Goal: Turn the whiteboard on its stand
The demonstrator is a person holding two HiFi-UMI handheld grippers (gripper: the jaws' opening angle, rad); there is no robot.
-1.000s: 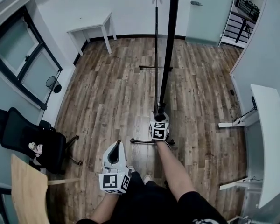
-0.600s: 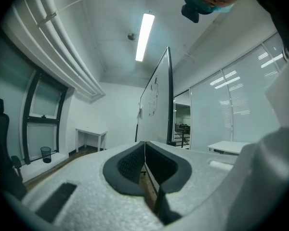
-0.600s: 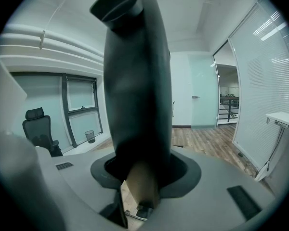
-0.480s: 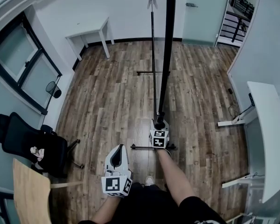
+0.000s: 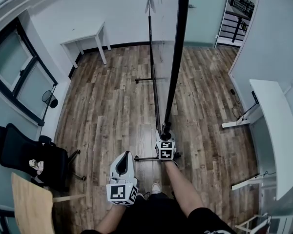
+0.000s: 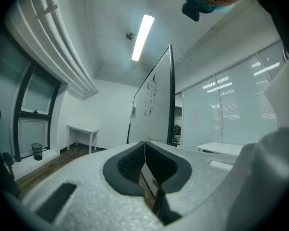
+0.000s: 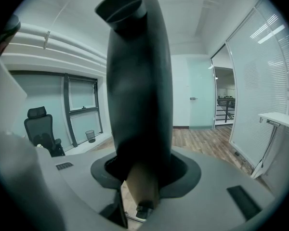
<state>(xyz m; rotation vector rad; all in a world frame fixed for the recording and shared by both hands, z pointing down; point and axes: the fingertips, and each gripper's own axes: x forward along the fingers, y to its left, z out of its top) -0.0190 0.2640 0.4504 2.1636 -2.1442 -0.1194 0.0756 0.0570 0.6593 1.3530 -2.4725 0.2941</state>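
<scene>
The whiteboard (image 5: 176,57) is standing edge-on on its stand (image 5: 147,80) mid-room, and the right tongs (image 7: 140,186) are clenching its thick black frame near the lower end, so the turning step looks to be in hand. The next move is probably calling for a steady swing of that edge, feet planted. The left tongs (image 6: 144,160) are pressing shut on nothing, low by the person's leg. Underneath is lying a wood-plank floor (image 5: 112,106) — an office chair (image 5: 24,147) is sitting near the window (image 5: 19,67).
</scene>
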